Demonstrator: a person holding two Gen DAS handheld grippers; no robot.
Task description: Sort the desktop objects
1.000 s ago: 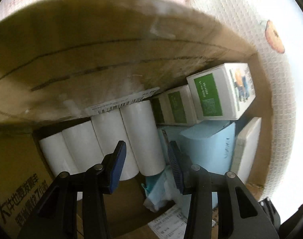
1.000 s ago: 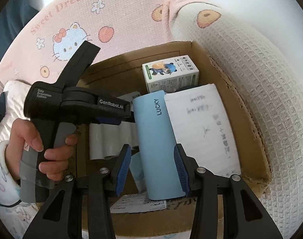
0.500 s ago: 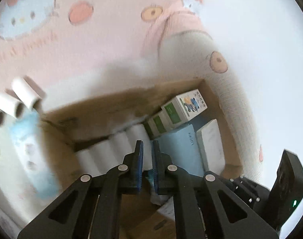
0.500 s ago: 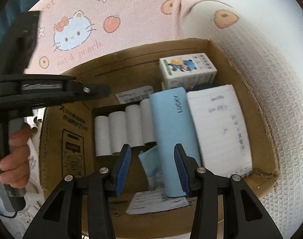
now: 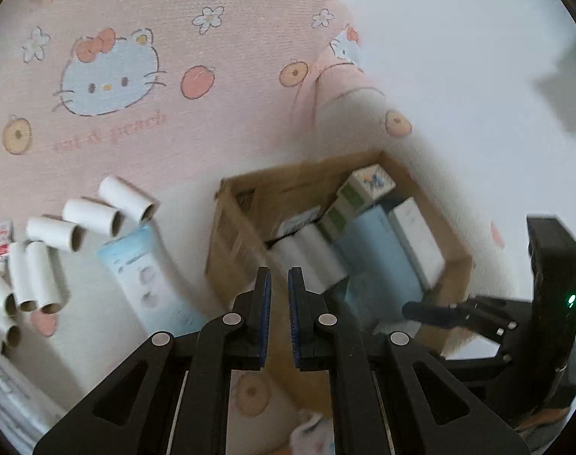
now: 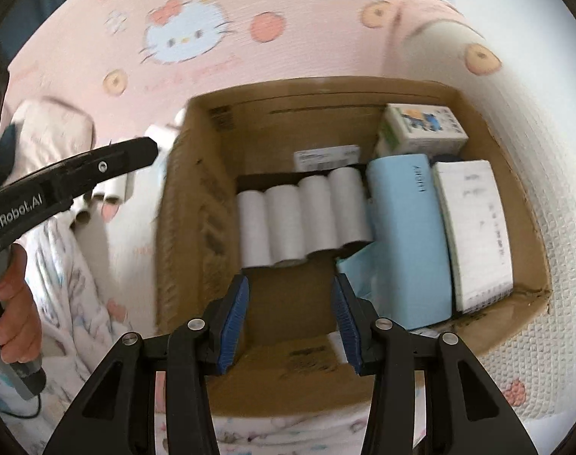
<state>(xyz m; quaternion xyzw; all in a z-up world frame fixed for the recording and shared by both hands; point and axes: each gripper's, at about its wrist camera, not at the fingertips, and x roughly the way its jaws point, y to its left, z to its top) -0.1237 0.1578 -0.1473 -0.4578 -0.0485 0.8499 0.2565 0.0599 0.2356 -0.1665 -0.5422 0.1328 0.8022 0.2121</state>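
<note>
A cardboard box (image 6: 196, 204) sits on a pink Hello Kitty blanket. In it lie several white paper rolls (image 6: 303, 216) side by side, a light blue "LUCKY" case (image 6: 409, 235), a white notebook (image 6: 477, 227) and small cartoon cartons (image 6: 424, 129). My right gripper (image 6: 291, 318) is open and empty above the box's near part. My left gripper (image 5: 279, 318) is nearly shut and empty, high above the box's (image 5: 234, 242) left wall. Several loose white tubes (image 5: 75, 223) and a light blue pack (image 5: 147, 276) lie left of the box.
The right gripper's body (image 5: 553, 303) shows at the right of the left wrist view. The left gripper's arm (image 6: 60, 182) and the hand holding it show at the left of the right wrist view. A white wall stands behind the blanket.
My left gripper has closed, risen out of the box and swung left, bringing the loose tubes into view. My right gripper has pulled back from the blue case and shifted left.
</note>
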